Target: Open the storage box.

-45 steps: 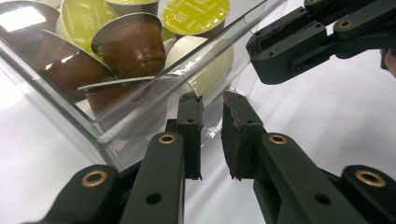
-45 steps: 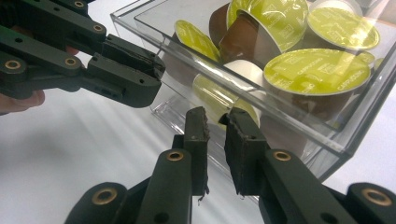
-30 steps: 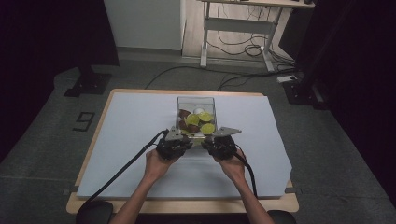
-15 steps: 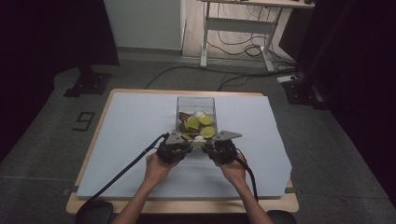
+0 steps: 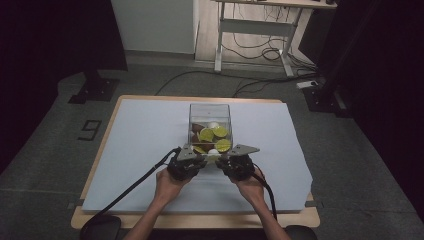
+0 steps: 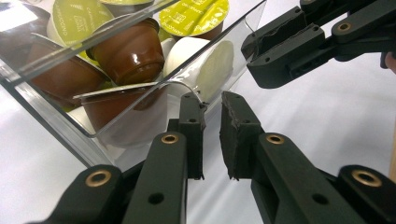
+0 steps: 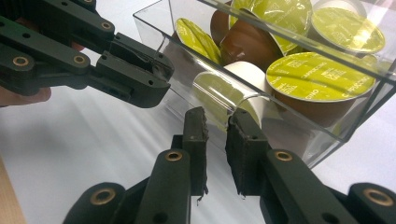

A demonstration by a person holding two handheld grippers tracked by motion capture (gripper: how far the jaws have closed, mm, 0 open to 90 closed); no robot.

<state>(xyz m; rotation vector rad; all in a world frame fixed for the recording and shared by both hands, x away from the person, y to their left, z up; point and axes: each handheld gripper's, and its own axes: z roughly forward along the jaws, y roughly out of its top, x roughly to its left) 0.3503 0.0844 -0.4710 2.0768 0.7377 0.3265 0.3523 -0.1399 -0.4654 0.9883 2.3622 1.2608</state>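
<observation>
**Two hand-held grippers at the near wall of a clear box of coffee capsules**

From left to right in the high view, we see the person's left hand [image 5: 169,184] carrying the left black two-jaw gripper [image 5: 192,161], then the right black two-jaw gripper [image 5: 226,161] carried by the right hand [image 5: 248,186]. Both stand on a pale blue sheet [image 5: 135,135] covering the wooden table [image 5: 196,221].

Just beyond the two grippers stands the clear, square-walled plastic box [image 5: 210,111]. It holds a loose heap of coffee capsules: brown plastic cups with lime-green foil lids [image 5: 206,134] and a few white capsules [image 5: 213,125]. In the left gripper view we find a glossy brown capsule [image 6: 133,49] lying tilted against the wall, and a white one [image 6: 210,65] on its side beside it.

The box lies directly ahead of both grippers, its near wall at their tips. In the left gripper view, the left gripper [image 6: 212,105] has its jaws drawn close together, a narrow gap between the pads, with the lower edge of the box wall [image 6: 140,100] reaching the left jaw tip. We cannot tell whether the wall is pinched. In the right gripper view, the right gripper [image 7: 217,116] is likewise clenched to a narrow gap, and the curved rim of the box wall [image 7: 243,100] meets its tips.
</observation>
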